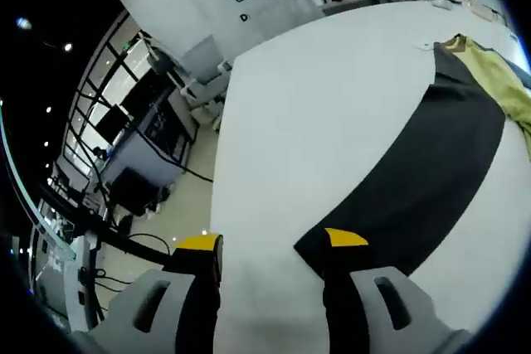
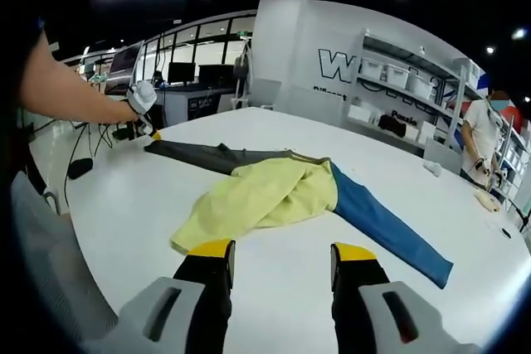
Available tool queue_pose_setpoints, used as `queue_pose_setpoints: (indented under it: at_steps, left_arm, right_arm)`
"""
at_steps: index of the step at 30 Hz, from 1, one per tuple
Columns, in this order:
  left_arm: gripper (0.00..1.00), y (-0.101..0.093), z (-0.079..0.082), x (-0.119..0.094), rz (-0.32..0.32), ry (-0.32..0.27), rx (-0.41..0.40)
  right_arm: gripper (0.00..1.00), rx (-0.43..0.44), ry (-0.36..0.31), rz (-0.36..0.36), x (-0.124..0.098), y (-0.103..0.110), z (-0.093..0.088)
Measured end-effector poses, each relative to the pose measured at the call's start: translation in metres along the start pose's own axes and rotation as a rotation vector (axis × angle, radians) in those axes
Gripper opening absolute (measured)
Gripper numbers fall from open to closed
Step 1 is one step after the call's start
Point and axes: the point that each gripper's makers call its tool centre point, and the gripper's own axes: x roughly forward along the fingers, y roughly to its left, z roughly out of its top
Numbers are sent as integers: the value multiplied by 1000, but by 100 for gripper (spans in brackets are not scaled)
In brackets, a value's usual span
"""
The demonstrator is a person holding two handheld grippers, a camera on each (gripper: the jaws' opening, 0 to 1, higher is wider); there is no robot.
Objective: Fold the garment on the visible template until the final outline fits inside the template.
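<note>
A garment lies spread on the white table [image 2: 282, 304]: a crumpled yellow body [image 2: 265, 192], a dark grey sleeve [image 2: 207, 155] running left and a blue sleeve [image 2: 386, 221] running right. My right gripper [image 2: 282, 249] stands open just short of the yellow body, touching nothing. In the left gripper view the dark grey sleeve [image 1: 431, 163] stretches away to the yellow body [image 1: 498, 80]. My left gripper [image 1: 272, 240] is open at the sleeve's end, its right jaw over the cuff corner. The left gripper [image 2: 143, 101] also appears at that cuff, held by a person's arm.
The table's left edge [image 1: 217, 163] drops to a floor with desks, monitors and cables. A person [image 2: 481, 134] stands by shelves at the far right. Small white items [image 2: 431, 169] lie near the table's far edge. A grey chair back [image 2: 41, 271] is at the near left.
</note>
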Motion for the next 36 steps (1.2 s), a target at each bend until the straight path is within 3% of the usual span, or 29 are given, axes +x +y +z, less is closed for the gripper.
queue_pose_setpoints:
  at_steps: [8,15,21,29,36]
  left_arm:
    - [48,4,28,-25,7,-108,-44]
    - [48,-10,64,-65,-24,-249,-70]
    - [50,-22,81,-92,-47,-325,-86]
    - [52,-57,95,-132,-113,-408,-106]
    - [54,-119,110,-185,-254,-503,-133]
  right_arm:
    - [46,-3,-17,7,-1,2,4]
    - [46,-9,-36,18,-2,5,9]
    - [46,-9,-54,25,-4,6,13]
    - [46,-15,-75,39,-5,10,19]
    - [46,-18,-101,48,-8,12,25]
